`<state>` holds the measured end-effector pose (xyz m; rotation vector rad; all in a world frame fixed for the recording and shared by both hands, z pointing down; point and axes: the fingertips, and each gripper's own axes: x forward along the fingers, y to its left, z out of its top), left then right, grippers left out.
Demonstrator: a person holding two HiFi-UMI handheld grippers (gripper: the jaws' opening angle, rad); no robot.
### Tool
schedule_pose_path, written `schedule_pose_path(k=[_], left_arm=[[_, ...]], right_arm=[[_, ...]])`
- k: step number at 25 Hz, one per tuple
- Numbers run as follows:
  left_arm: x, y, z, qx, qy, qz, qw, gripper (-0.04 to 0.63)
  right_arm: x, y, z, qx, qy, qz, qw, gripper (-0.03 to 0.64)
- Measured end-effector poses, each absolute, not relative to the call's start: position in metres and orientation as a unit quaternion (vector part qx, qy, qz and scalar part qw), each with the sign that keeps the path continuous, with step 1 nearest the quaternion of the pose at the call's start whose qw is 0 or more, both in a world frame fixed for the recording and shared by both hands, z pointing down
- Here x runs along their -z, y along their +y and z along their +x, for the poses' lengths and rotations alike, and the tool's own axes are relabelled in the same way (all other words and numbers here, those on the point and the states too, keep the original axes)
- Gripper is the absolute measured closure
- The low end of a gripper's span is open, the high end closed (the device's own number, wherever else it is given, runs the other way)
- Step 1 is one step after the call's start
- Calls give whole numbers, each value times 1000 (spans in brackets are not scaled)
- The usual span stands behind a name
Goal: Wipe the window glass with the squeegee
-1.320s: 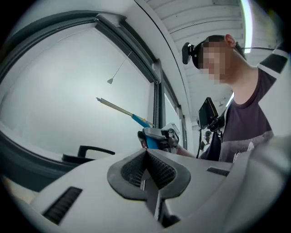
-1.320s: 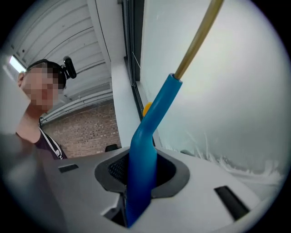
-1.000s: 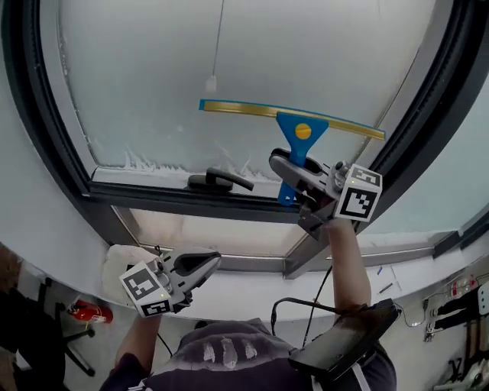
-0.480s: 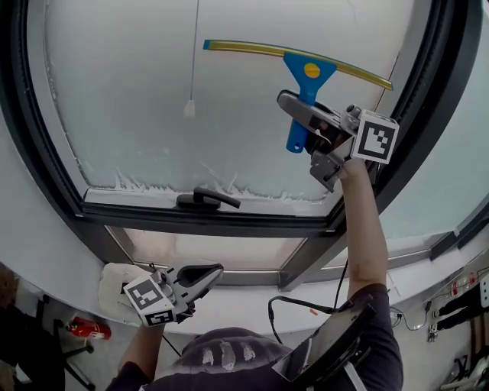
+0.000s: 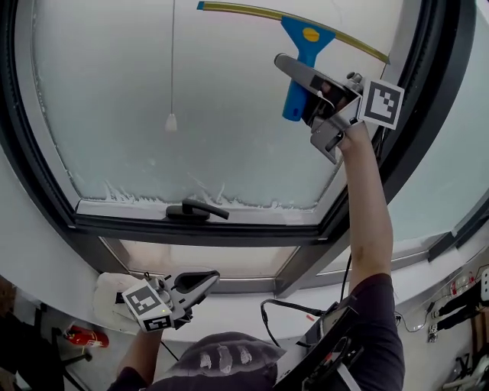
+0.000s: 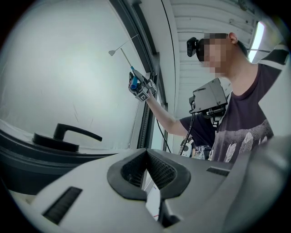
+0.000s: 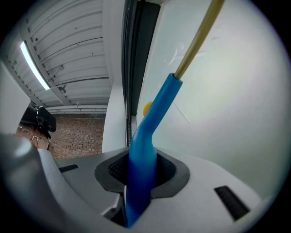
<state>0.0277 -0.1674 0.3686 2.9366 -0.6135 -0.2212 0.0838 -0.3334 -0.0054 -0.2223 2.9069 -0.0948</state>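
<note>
The squeegee has a blue handle (image 5: 296, 72) and a long yellowish blade (image 5: 252, 12) that lies against the frosted window glass (image 5: 191, 114) near the pane's top right. My right gripper (image 5: 303, 90) is shut on the handle, arm stretched upward. In the right gripper view the handle (image 7: 144, 154) runs up between the jaws to the blade (image 7: 198, 41). My left gripper (image 5: 200, 281) is shut and empty, held low below the window sill. The left gripper view shows its closed jaws (image 6: 148, 168) and the right gripper (image 6: 138, 87) far up the glass.
A black window handle (image 5: 195, 210) sits on the lower frame (image 5: 199, 227). A blind cord with a white knob (image 5: 171, 122) hangs in front of the glass. A thick dark frame post (image 5: 416, 114) runs along the right. A white cloth (image 5: 111, 294) lies on the sill.
My right gripper has carried the squeegee up the pane, from just above the window handle to near the top. The left gripper has stayed low, shifting only slightly.
</note>
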Motion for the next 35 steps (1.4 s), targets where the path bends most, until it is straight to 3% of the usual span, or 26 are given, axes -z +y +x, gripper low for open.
schedule_pose_path(k=[35], left_arm=[[-388, -184, 51, 70, -196, 974, 90, 589]], right_arm=[[-8, -343, 92, 78, 992, -74, 71, 528]])
